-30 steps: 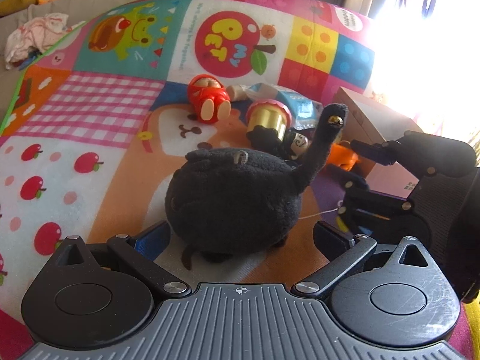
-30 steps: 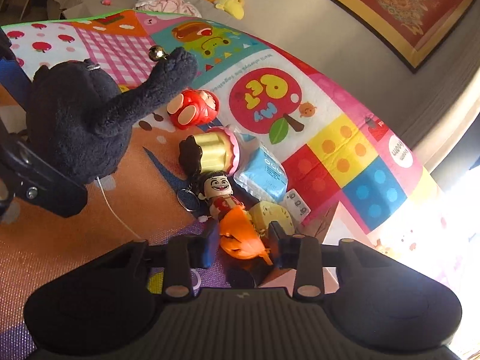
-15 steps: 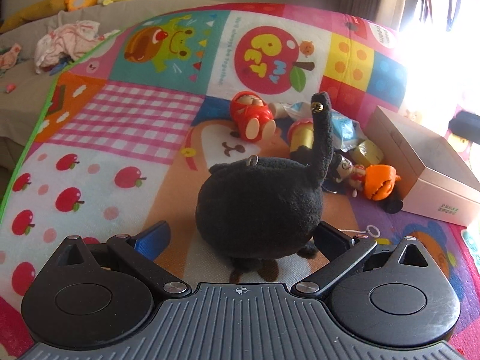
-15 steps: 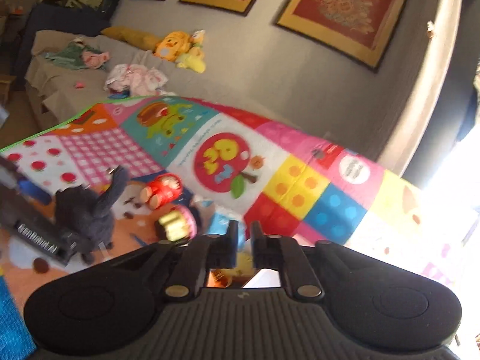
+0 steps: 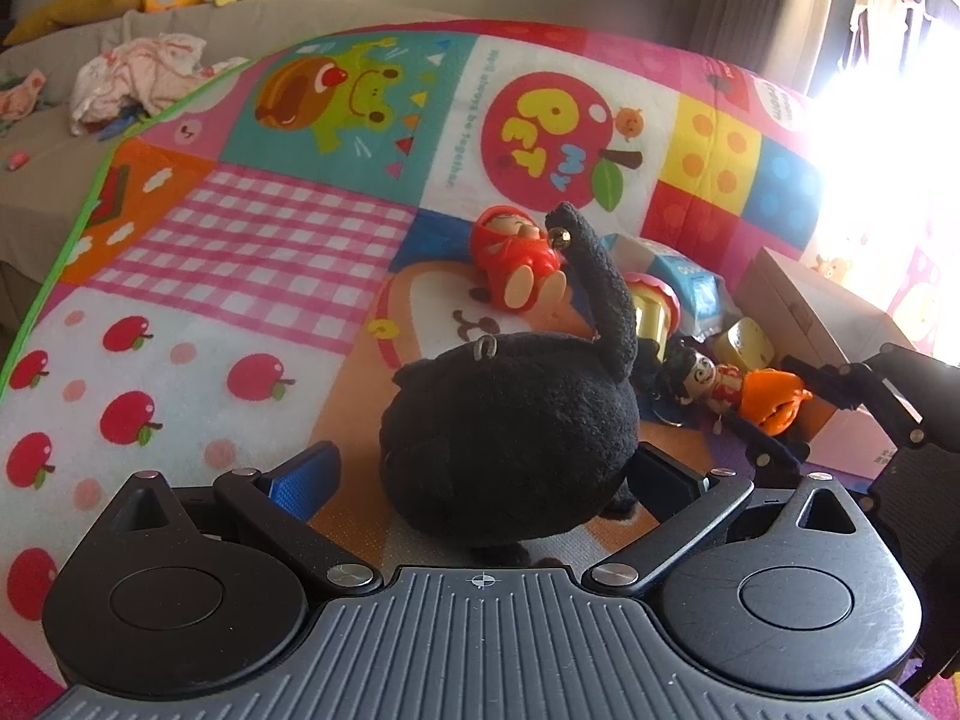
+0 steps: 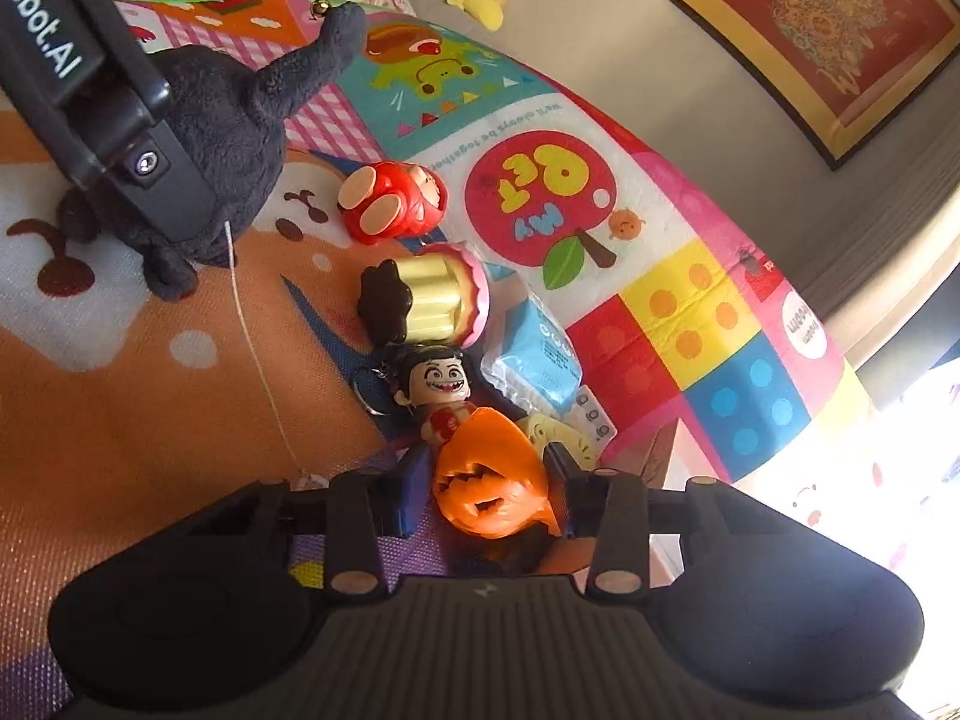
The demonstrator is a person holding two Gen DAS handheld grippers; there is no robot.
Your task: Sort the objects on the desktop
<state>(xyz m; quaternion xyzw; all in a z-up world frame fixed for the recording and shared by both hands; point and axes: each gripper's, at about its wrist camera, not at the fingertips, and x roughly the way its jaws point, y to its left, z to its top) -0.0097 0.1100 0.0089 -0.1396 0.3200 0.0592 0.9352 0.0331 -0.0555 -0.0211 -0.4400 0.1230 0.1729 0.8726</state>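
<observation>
A patchwork play mat [image 5: 312, 252] printed with apples, a frog and coloured squares carries all the objects. A cardboard box [image 5: 804, 312] lies at its right side. The black plush toy [image 5: 510, 432] stands near the mat's centre, tail raised, between the fingers of the left tool [image 5: 480, 480]; the blue left pad stands clear of the fur, the right finger sits against or just beside it, so this tool is open around the toy. The right tool [image 6: 480, 498], its jaws just opened to a narrow gap, brackets the orange pumpkin toy [image 6: 486, 480]; whether the pads press on it cannot be told. Beyond the pumpkin lie a grinning figurine [image 6: 441, 384], a yellow cupcake toy [image 6: 432, 300], a blue tissue pack [image 6: 534, 354] and a red doll [image 6: 390, 204].
</observation>
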